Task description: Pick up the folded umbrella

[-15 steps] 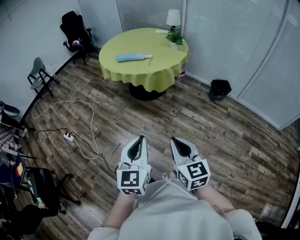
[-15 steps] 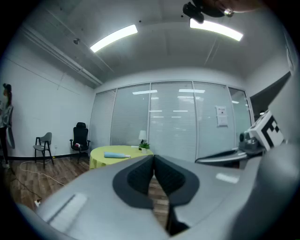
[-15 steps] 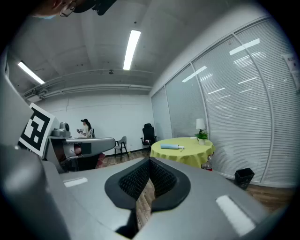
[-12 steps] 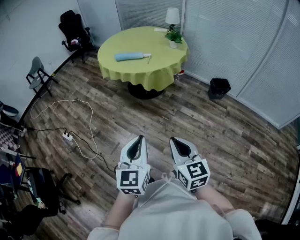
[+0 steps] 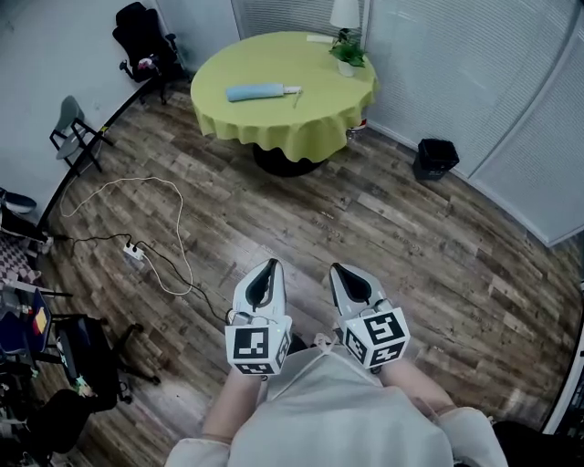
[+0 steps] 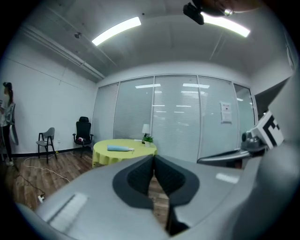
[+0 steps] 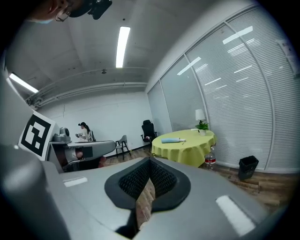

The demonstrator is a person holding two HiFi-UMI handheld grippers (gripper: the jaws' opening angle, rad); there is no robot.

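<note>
The folded umbrella, light blue with a pale handle, lies on a round table with a yellow-green cloth at the far side of the room. Both grippers are held close to my body, far short of it, side by side and pointing toward the table. The left gripper is shut and empty. The right gripper has its tips together with nothing between them. The left gripper view shows the umbrella small over the closed left gripper. In the right gripper view the umbrella lies beyond the right gripper.
A potted plant and a lamp stand at the table's far edge. A black bin sits right of the table. At the left are an office chair, a grey folding chair, and a white cable with power strip on the wood floor.
In the head view the table, bin and floor have slid slightly upward and the table looks a little larger. Both grippers keep their place in the view, jaws unchanged.
</note>
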